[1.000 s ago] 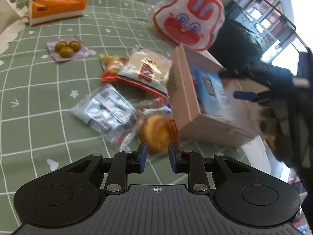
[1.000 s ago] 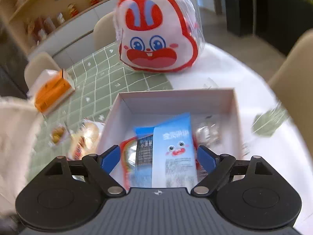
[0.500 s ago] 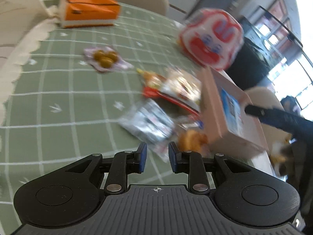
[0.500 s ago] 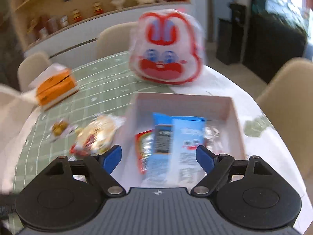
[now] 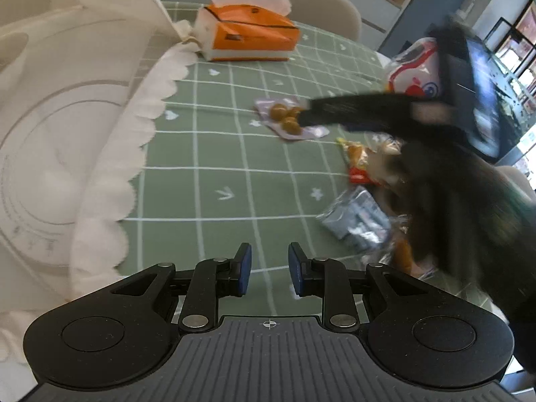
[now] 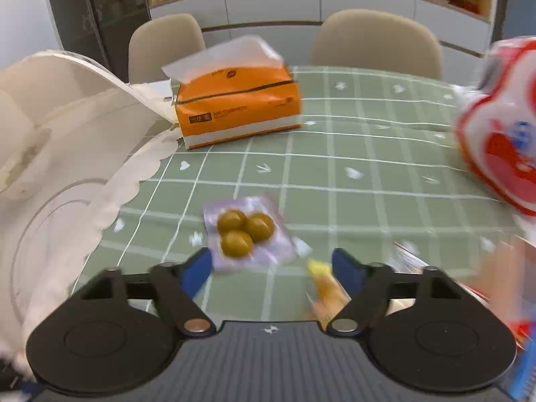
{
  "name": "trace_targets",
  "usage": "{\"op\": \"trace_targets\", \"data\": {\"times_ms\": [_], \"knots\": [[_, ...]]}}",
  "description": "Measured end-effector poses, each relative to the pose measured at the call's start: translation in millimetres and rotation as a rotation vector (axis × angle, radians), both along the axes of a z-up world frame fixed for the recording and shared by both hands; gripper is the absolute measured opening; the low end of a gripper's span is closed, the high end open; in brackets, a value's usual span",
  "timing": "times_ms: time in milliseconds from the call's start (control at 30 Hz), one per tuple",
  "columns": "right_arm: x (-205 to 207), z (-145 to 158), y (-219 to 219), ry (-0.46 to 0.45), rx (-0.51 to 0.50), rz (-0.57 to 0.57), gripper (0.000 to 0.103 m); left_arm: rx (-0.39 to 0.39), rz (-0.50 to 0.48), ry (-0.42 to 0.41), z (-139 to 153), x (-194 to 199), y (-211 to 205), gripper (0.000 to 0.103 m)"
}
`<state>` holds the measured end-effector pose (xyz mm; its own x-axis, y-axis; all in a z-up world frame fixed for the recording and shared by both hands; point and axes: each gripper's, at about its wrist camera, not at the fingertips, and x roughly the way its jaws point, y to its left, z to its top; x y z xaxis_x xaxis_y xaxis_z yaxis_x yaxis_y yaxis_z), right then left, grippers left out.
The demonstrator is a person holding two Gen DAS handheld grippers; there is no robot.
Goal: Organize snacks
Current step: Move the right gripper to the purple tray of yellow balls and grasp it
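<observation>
Right wrist view, clear pale-purple snack packet, three brown balls

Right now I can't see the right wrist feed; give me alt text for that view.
The right gripper hovers open over a clear packet of three brown balls on the green checked tablecloth; its jaws have just been closing, the packet not yet between them. An orange tissue box sits beyond, and a red-and-white rabbit bag at the right edge.
</observation>
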<state>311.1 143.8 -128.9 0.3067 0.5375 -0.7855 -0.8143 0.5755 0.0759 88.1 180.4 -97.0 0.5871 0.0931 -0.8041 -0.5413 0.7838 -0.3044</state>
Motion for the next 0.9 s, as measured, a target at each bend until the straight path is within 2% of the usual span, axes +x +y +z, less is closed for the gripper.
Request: {"op": "trace_targets", "data": {"times_ms": [100, 200, 267, 300, 400, 500, 700, 800, 900], "knots": [[1.9, -16.6, 30.8, -0.023, -0.025, 0.004, 0.060, -0.004, 0.006, 0.018, -1.1, -6.8, 5.4, 0.028], [0.8, -21.9, 43.2, -0.055, -0.040, 0.000, 0.062, -0.011, 0.008, 0.017, -2.3, -13.9, 11.4, 0.028], [-2.9, -20.3, 43.7, -0.072, -0.060, 0.024, 0.059, -0.019, 0.006, 0.012, -2.4, -15.7, 14.4, 0.028], [-6.7, -19.0, 42.1, -0.073, -0.070, 0.052, 0.051, -0.023, 0.007, 0.010, -2.6, -16.5, 16.1, 0.028], [-18.7, -16.7, 32.3, -0.067, -0.106, 0.083, 0.051, -0.029, 0.000, 0.005, -2.3, -17.3, 16.4, 0.028], [-36.2, -8.8, 3.5, -0.038, -0.100, 0.092, 0.051, -0.039, -0.012, 0.006, -2.7, -20.2, 14.8, 0.028], [-81.6, 30.7, -87.2, -0.008, -0.013, 0.053, 0.051, -0.063, -0.046, 0.017, -11.9, -21.6, 8.4, 0.028], [-98.5, 44.4, -137.0, 0.008, 0.016, -0.009, 0.051, -0.067, -0.095, 0.009, -16.0, -16.9, -1.1, 0.028], [-113.4, 43.8, -189.4, 0.008, -0.014, -0.113, 0.051, -0.078, -0.165, -0.019, -17.7, -11.2, -15.2, 0.028]]}}
